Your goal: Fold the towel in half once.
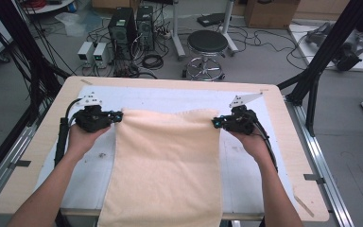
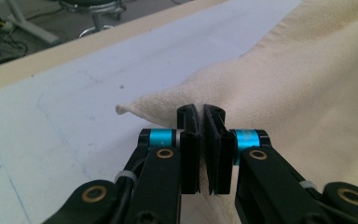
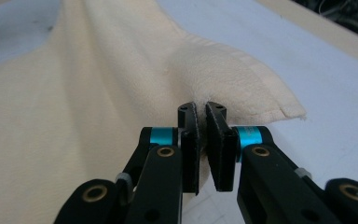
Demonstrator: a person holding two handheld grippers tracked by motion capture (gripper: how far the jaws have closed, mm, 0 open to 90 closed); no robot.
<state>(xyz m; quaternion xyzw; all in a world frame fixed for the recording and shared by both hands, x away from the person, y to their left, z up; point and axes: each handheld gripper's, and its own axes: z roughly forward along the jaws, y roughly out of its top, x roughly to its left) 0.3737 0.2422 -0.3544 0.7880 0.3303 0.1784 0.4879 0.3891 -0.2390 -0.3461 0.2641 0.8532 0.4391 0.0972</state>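
High view: you hold the left gripper (image 1: 118, 116) and the right gripper (image 1: 216, 123) at the two far corners of a cream, rectangular terry-cloth towel (image 1: 165, 165). The towel lies lengthwise down the middle of the light wooden worktop (image 1: 23, 175), on a white sheet (image 1: 170, 97) that covers most of it, and its near end hangs over the worktop's near edge. Your left hand (image 1: 82, 135) and right hand (image 1: 250, 137) grasp the gripper bodies from the towel's two sides. A black round stool (image 1: 207, 47) stands on the floor beyond the worktop.

Left gripper view: the two black jaws stand nearly together, clamped on a fold of the towel (image 2: 307, 84) close to its corner. The corner tip pokes out to the left of the jaws, raised off the white sheet (image 2: 74, 93).

Right gripper view: the jaws are likewise pinched on the towel (image 3: 74, 116) near its corner, with cloth between the pads. The corner flap spreads out to the right of the jaws, above the white sheet (image 3: 307, 60).
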